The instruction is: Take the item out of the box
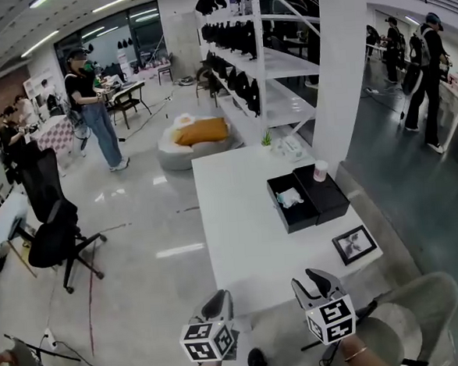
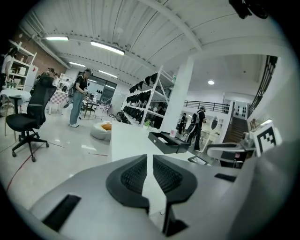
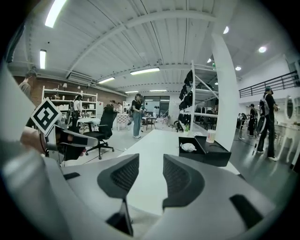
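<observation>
An open black box point(image 1: 298, 220) stands at the far right of the white table point(image 1: 240, 224), with a crumpled white item point(image 1: 289, 198) inside it. Its black lid point(image 1: 325, 193) lies against its right side. Both grippers hover at the table's near edge, well short of the box. My left gripper point(image 1: 219, 302) has its jaws almost touching and holds nothing point(image 2: 150, 171). My right gripper point(image 1: 318, 280) stands open and empty point(image 3: 151, 176), pointing toward the box point(image 3: 187, 153) and the item point(image 3: 188, 146).
A pink cup point(image 1: 320, 170) stands behind the lid and a framed picture point(image 1: 354, 244) lies near the table's right front corner. A black office chair point(image 1: 52, 222) is on the floor to the left, a grey chair point(image 1: 414, 314) at lower right. Several people stand farther off.
</observation>
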A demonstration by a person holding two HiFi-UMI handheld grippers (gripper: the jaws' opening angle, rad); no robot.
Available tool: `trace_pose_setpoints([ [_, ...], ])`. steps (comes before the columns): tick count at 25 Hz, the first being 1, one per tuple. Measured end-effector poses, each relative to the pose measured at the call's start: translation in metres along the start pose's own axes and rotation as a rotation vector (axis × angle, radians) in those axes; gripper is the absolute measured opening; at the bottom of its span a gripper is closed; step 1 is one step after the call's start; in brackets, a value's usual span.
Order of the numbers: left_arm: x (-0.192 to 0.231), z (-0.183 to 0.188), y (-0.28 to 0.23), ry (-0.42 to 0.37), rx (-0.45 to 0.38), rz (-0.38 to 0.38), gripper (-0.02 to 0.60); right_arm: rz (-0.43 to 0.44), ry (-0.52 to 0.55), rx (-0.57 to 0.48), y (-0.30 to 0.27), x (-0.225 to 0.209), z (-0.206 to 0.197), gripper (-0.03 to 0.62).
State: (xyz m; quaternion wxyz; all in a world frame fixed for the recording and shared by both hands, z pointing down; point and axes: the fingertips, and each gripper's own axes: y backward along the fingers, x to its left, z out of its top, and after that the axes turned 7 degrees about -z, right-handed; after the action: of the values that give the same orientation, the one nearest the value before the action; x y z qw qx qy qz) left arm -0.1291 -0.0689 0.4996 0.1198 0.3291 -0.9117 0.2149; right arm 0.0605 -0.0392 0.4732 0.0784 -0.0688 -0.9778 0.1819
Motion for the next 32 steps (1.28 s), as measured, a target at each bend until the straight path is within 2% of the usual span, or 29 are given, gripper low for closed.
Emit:
trace_pose_setpoints([
  [8, 0.023, 0.016, -0.033, -0.002, 0.021, -0.046, 0.04, -0.07, -0.008, 0.021, -0.032, -0.013, 0.013, 0.156],
  [16, 0.017, 0.017, -0.058, -0.013, 0.062, -0.088, 0.04, -0.131, -0.027, 0.034, -0.043, -0.043, 0.017, 0.156],
  [32, 0.018, 0.041, -0.134, -0.033, 0.077, -0.1, 0.04, -0.113, 0.092, 0.035, -0.11, -0.099, 0.035, 0.155],
])
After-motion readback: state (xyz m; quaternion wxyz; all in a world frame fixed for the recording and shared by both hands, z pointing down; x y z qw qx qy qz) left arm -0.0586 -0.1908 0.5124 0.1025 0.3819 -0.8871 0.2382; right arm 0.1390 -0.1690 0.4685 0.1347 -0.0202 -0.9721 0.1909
